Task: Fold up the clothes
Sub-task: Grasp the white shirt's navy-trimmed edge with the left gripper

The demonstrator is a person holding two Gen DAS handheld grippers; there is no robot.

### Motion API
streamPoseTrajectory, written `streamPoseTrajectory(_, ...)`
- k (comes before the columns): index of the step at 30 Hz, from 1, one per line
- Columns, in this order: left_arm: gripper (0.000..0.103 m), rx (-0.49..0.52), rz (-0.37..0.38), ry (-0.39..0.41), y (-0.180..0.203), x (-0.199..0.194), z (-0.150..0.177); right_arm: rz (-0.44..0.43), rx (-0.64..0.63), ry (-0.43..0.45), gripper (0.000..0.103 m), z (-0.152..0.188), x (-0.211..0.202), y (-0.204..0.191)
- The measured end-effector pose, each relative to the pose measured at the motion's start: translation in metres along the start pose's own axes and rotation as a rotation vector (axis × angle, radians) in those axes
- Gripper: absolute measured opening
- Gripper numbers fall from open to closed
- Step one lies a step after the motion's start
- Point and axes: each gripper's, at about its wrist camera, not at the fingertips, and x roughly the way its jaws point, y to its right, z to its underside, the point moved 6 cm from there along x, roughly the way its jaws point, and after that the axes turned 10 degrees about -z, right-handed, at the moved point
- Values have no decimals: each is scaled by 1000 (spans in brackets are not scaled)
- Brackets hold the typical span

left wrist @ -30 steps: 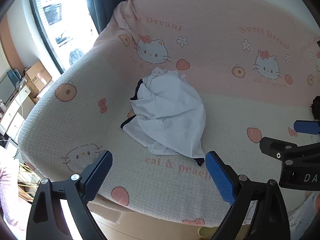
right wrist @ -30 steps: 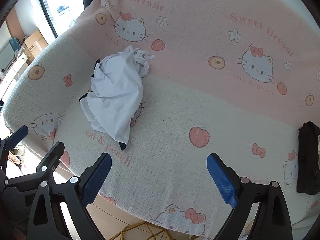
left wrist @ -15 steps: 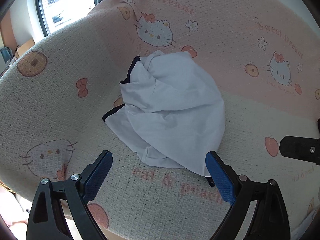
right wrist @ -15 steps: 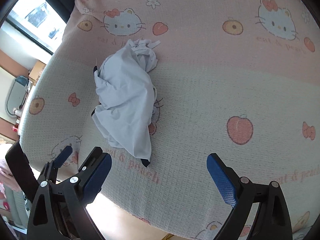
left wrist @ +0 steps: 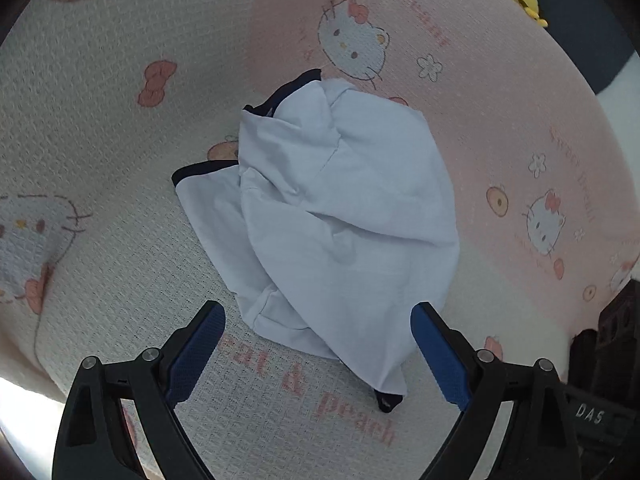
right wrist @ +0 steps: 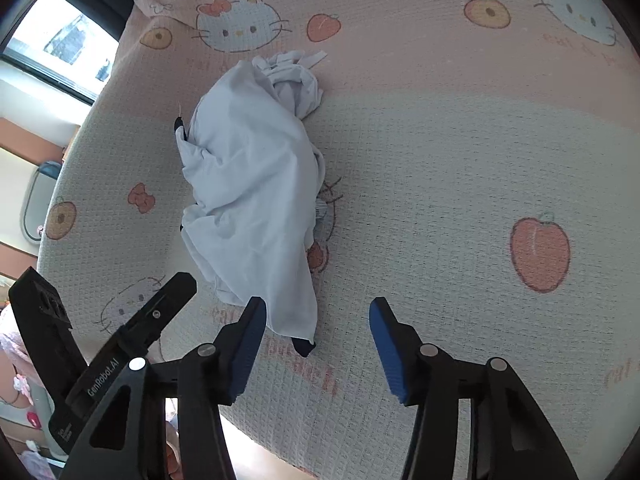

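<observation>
both grippers have dropped closer. the left gripper (left wrist: 318, 330) is wide open and holds nothing; the right gripper (right wrist: 318, 330) has closed partway, also holding nothing. the white shirt (left wrist: 340, 216) lies crumpled on the pink blanket (left wrist: 500, 100), so a grab looks near.

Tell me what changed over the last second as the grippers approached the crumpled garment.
Both grippers moved in toward the white garment. The right gripper narrowed its fingers and now sits at the garment's dark-trimmed corner; the left gripper stays wide open. Nothing is grasped. The garment lies crumpled as before on the printed blanket.
</observation>
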Motion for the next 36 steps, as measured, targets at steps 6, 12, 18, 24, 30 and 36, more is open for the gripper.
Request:
streamPoseTrajectory(6,86,-186,118,-79,-10,23,2,-89,57,-15,53,-7,22,3)
streamPoseTrajectory(12,71,-306,149,-152,-16,47,11,-124,117,-8,54,-23,38,11)
streamPoseTrajectory(18,71,-253,128,-93,-5,48,15,-165,151,-12,54,-35,52,11)
streamPoseTrajectory(24,74,-328,192,-93,-6,44,20,-227,236,-33,54,-32,69,15)
streamPoseTrajectory(30,74,-454,284,-160,-14,44,21,-291,318,-37,53,-32,85,14)
streamPoseTrajectory(36,74,-494,249,-185,-4,38,25,-238,285,5,15,-40,85,0)
